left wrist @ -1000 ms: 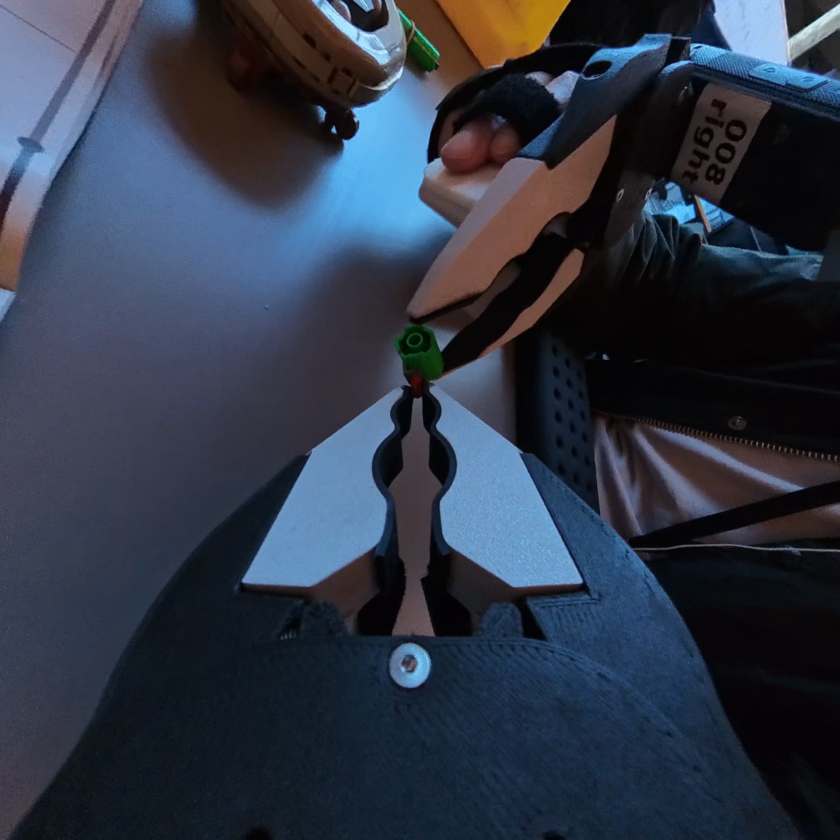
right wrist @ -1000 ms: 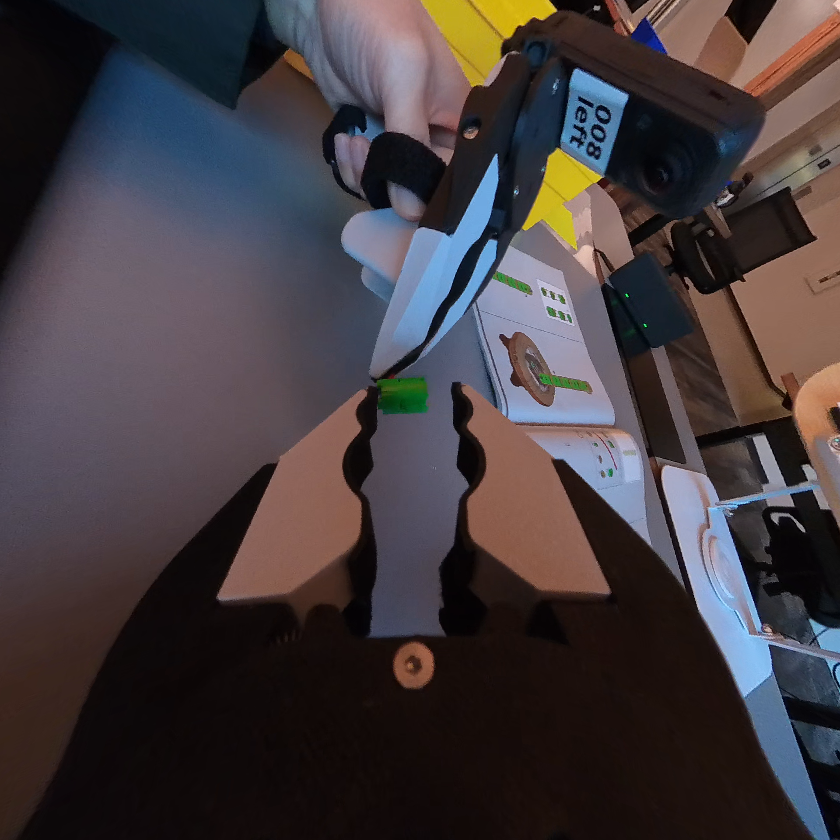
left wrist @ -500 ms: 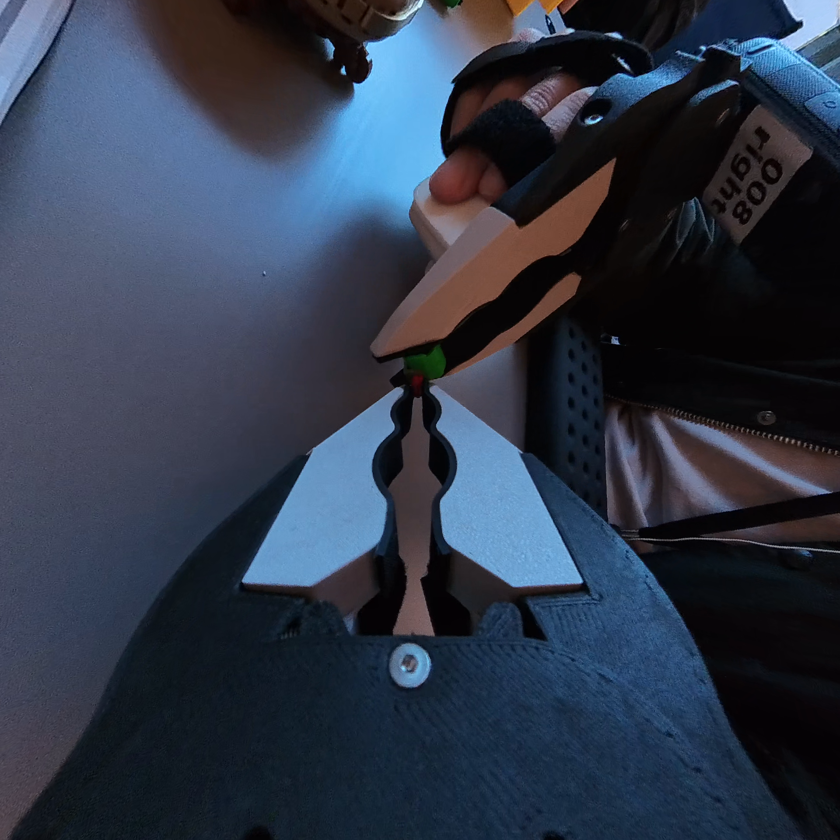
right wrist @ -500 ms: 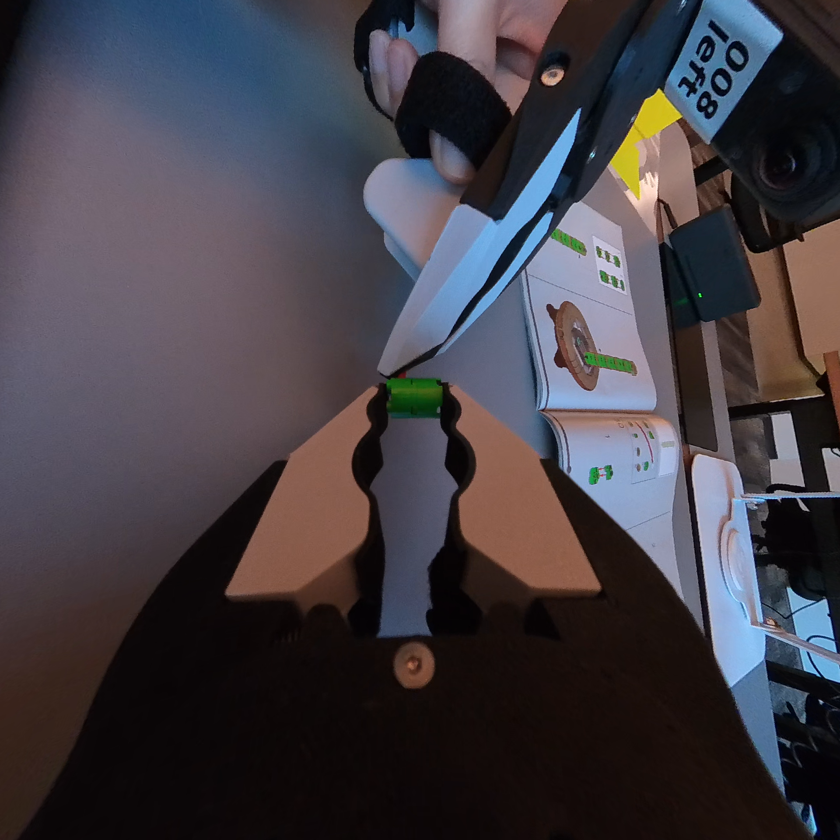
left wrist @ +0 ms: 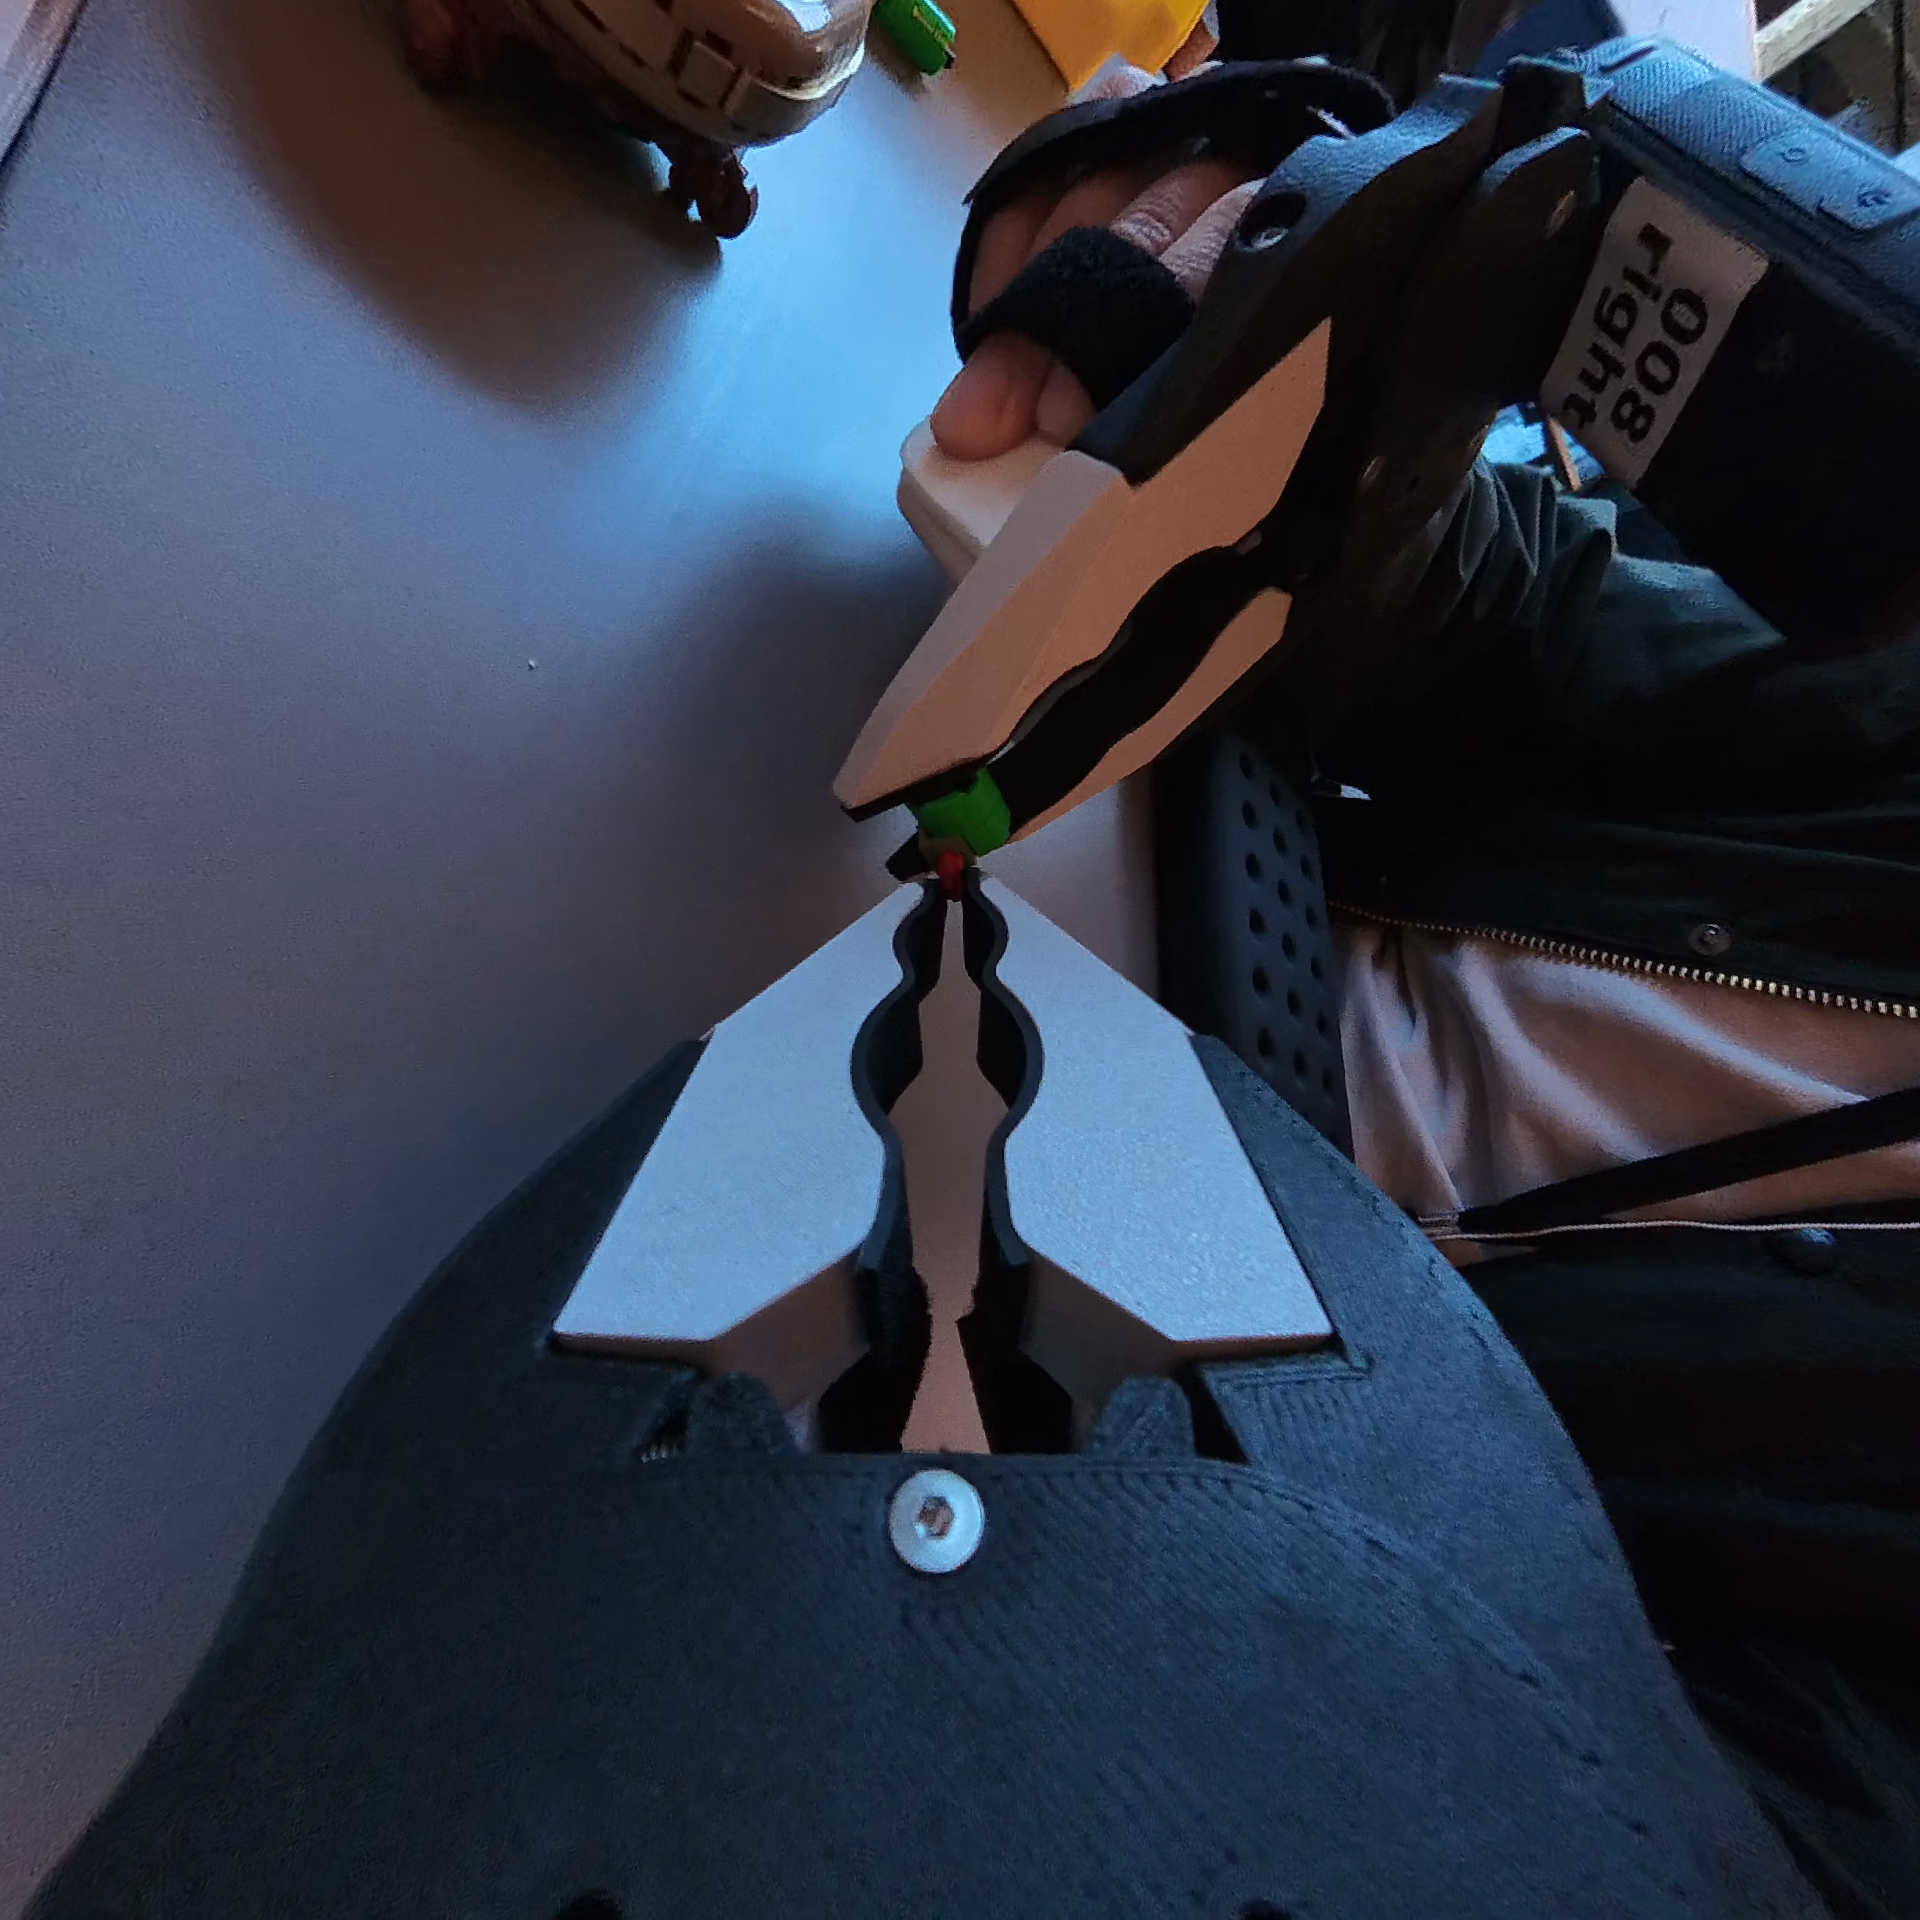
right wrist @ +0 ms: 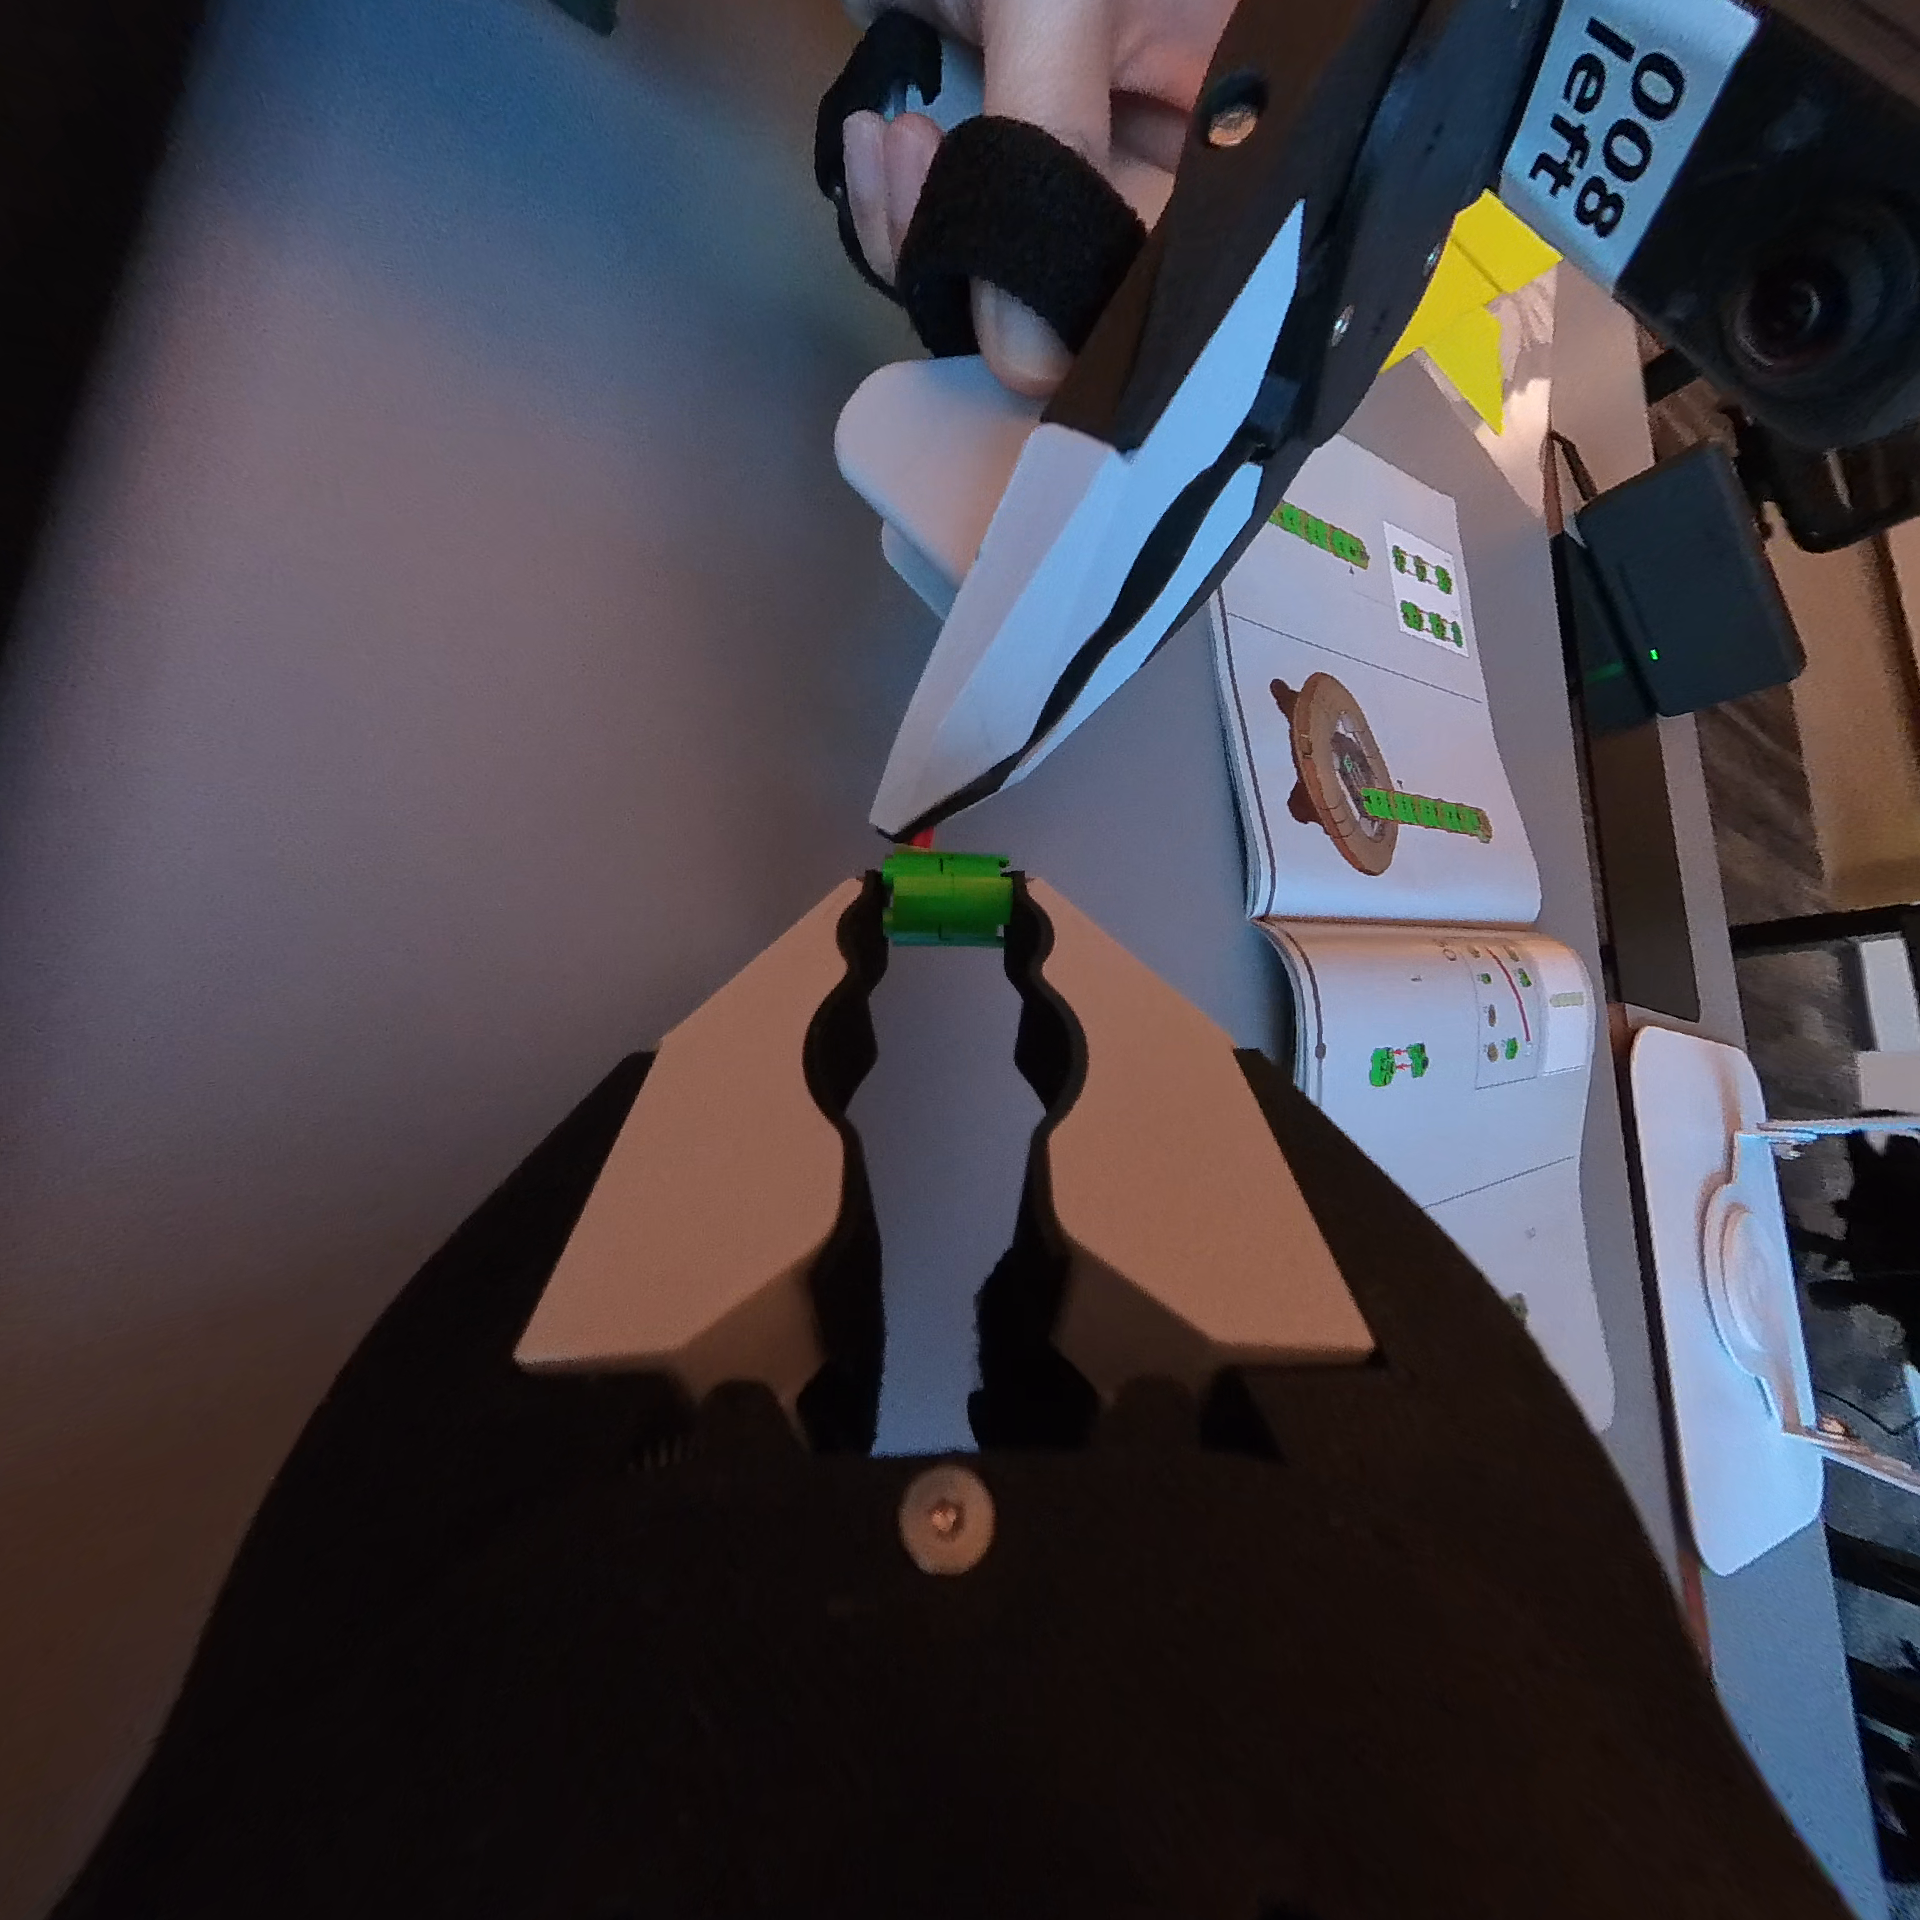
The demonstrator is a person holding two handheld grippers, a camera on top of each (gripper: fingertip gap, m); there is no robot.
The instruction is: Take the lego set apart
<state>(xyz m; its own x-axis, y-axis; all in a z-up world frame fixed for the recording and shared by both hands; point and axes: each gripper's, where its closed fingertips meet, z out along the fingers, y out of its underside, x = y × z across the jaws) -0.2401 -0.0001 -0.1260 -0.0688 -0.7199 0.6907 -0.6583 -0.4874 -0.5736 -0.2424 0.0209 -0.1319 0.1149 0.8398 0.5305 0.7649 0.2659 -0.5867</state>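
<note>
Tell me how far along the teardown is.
Mid-separation. The left gripper pinches the red pin; the right gripper clamps the green piece, still joined. The brown-and-tan model on the table remains assembled.

Grey matte counter [left wrist: 395,644] fills most of both views, lit unevenly: cool bluish sheen toward the far side, darker and warmer near the cameras. Soft shadows on it. Open instruction booklet [right wrist: 1382,790] lies flat on the counter at right, pages showing coloured diagrams. Beyond it, a black box [right wrist: 1673,592] with a small green indicator light. White moulded plastic tray [right wrist: 1714,1278] near the counter's right edge. Yellow bin [left wrist: 1122,26] at the far end. Black perforated chair back [left wrist: 1257,935] just beside the counter edge. Dim room past the counter, details blurred.
</note>
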